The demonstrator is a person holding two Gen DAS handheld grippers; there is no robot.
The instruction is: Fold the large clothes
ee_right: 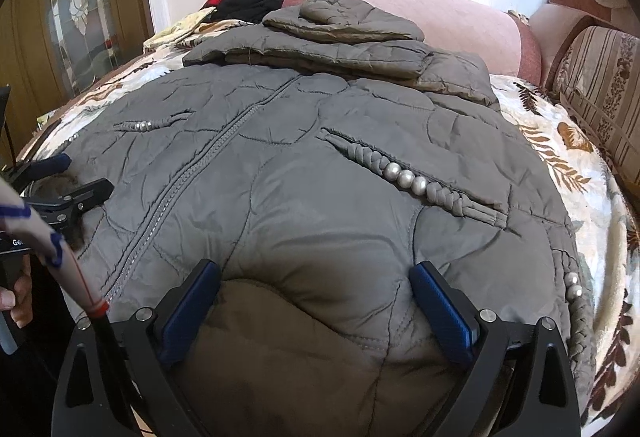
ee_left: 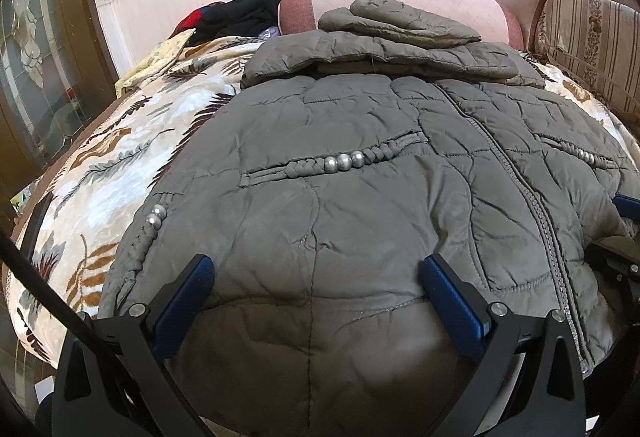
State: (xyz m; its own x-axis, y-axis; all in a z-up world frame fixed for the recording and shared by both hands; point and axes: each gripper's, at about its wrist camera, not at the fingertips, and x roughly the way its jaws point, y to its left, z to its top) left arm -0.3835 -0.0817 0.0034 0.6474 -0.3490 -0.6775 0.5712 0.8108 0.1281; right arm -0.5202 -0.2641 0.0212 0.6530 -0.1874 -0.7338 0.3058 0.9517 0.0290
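Note:
A grey quilted jacket (ee_left: 360,165) lies front up on the bed, zipper closed, with its sleeves and hood folded across the top (ee_left: 400,37). It also fills the right wrist view (ee_right: 312,165). My left gripper (ee_left: 316,273) is open, its blue pads low over the jacket's hem on the left half. My right gripper (ee_right: 316,277) is open, over the hem on the right half. The left gripper shows at the left edge of the right wrist view (ee_right: 60,177), and the right gripper's blue tip shows in the left wrist view (ee_left: 626,205).
The jacket rests on a leaf-patterned bedspread (ee_left: 120,157). A pink bolster (ee_left: 400,1) and dark clothes (ee_left: 240,13) lie at the far end. A striped sofa back (ee_right: 600,85) stands on the right. A glass-panelled door (ee_left: 36,57) is on the left.

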